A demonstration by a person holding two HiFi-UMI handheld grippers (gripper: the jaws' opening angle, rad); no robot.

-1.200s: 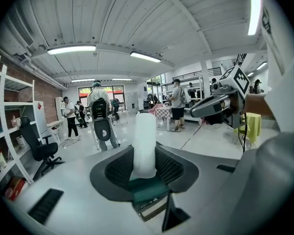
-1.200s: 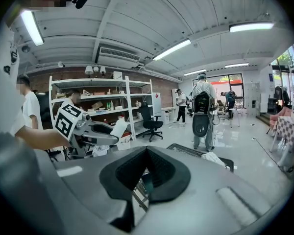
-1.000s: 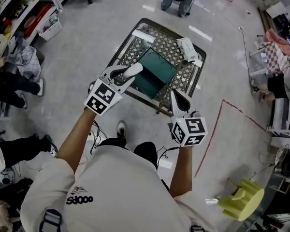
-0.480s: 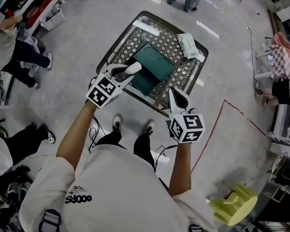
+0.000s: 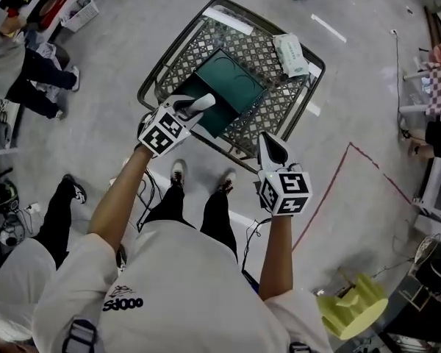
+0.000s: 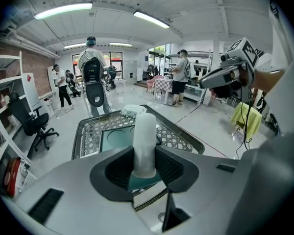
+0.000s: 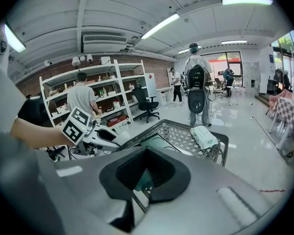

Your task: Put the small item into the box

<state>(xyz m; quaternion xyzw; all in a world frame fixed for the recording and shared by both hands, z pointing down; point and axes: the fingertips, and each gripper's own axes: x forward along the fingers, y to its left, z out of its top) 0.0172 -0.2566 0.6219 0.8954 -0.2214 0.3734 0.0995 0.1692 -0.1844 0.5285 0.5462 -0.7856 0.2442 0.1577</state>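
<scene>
standing here watching. the left hand-held gripper (image 5: 190, 109) is clamped on a small white cylinder (image 6: 145, 140), which sticks up out of the jaws. it's hanging over the near left edge of the little metal lattice tabletop (image 5: 275, 98), right at the near left side of the green box (image 5: 235, 94). can't tell from here if it's touching the box or not. the box sits about mid tabletop, turned at an angle to the edges. the right hand-held gripper (image 5: 270, 144) is off the near right edge, well apart from the box, jaws pinched together with nothing in them. a white packet (image 5: 289, 55) lies at the far right corner of the tabletop.
</scene>
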